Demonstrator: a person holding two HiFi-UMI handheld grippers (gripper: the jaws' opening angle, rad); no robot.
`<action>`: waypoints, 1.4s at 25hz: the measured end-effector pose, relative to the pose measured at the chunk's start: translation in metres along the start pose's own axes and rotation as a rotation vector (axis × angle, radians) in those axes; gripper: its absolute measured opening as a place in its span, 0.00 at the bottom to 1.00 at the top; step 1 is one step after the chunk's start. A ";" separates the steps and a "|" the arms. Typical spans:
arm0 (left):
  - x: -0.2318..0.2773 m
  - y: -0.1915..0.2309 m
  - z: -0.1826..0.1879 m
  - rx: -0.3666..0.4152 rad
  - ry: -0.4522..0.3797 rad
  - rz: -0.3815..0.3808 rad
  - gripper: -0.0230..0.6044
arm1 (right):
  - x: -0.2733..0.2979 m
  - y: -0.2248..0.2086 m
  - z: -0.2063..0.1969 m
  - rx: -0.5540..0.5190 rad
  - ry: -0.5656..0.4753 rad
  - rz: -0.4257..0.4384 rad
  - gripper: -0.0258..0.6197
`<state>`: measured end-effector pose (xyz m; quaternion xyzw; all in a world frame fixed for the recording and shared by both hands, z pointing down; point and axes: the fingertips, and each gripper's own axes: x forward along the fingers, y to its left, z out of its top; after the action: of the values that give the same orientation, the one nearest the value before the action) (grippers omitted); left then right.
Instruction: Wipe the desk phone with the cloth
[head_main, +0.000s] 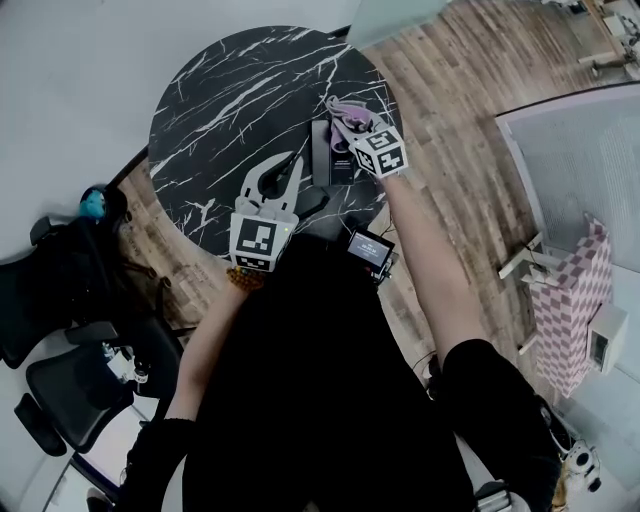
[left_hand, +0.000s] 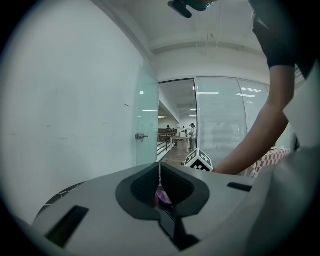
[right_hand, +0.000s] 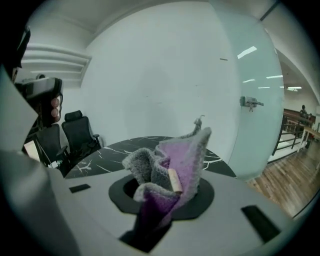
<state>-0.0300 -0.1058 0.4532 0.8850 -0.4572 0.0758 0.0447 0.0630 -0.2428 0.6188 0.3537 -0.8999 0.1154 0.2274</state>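
The round black white-veined marble table (head_main: 220, 110) carries the dark desk phone (head_main: 322, 158) near its edge. The right hand-held gripper (head_main: 350, 125) is just above it, clamped on a crumpled purple-grey cloth (right_hand: 175, 165). The left hand-held gripper (head_main: 275, 180) has its jaws together and empty, bracing nothing, so wiping may shove the phone off the table.

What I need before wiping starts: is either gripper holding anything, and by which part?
The right gripper pinches the cloth by a bunched fold; the rest sticks out past the jaws. The left gripper is shut, holding nothing.
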 end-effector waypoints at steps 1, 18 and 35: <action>0.000 0.000 0.000 0.001 0.001 0.000 0.07 | 0.002 0.000 0.000 -0.019 0.008 -0.009 0.19; -0.001 0.009 -0.005 -0.010 0.014 0.023 0.07 | 0.025 0.002 -0.031 0.006 0.117 -0.001 0.19; -0.002 0.007 -0.006 -0.009 0.015 0.013 0.07 | 0.019 0.016 -0.057 0.032 0.168 0.031 0.19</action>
<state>-0.0373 -0.1078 0.4588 0.8811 -0.4630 0.0809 0.0515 0.0579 -0.2212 0.6769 0.3324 -0.8811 0.1624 0.2945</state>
